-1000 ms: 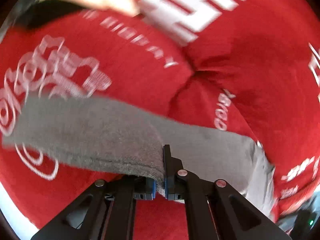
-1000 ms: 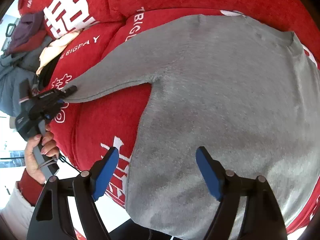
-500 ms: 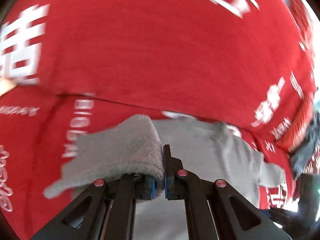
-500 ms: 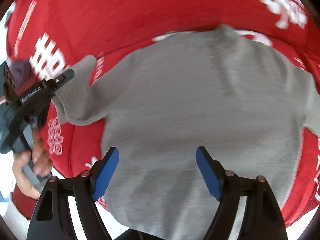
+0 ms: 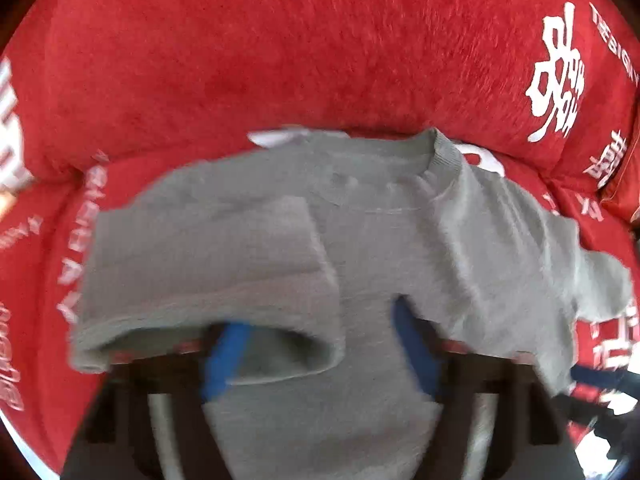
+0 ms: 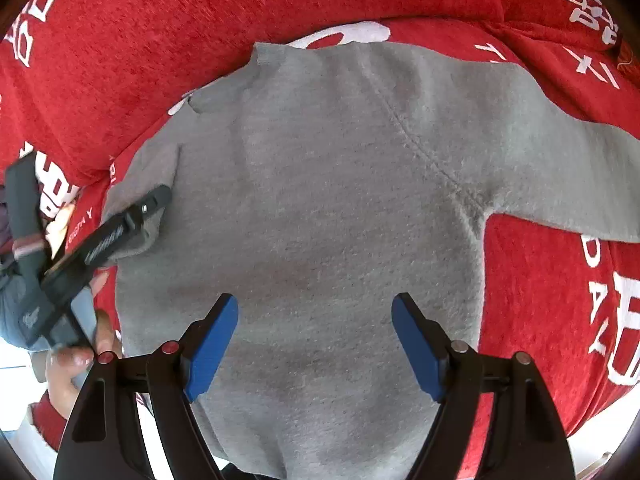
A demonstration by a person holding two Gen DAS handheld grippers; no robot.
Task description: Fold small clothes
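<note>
A small grey sweatshirt (image 6: 328, 208) lies flat on a red blanket with white print (image 6: 120, 40). Its left sleeve (image 5: 208, 272) is folded over the body and drapes across my left gripper (image 5: 320, 352), whose blue pads (image 5: 224, 356) stand apart, open; the view is blurred. In the right wrist view the left gripper (image 6: 152, 204) sits at the folded sleeve on the shirt's left edge. My right gripper (image 6: 312, 344) is open and empty, hovering over the shirt's lower body. The right sleeve (image 6: 572, 168) lies stretched out to the right.
The red blanket (image 5: 280, 60) covers a cushioned seat and backrest all around the shirt. Other clothes, grey and purple (image 6: 12, 308), lie at the far left edge. A white floor strip (image 6: 592, 452) shows at the bottom right.
My left gripper carried the left sleeve inward over the shirt's body and its jaws have opened, letting the sleeve go. My right gripper stayed open over the shirt.
</note>
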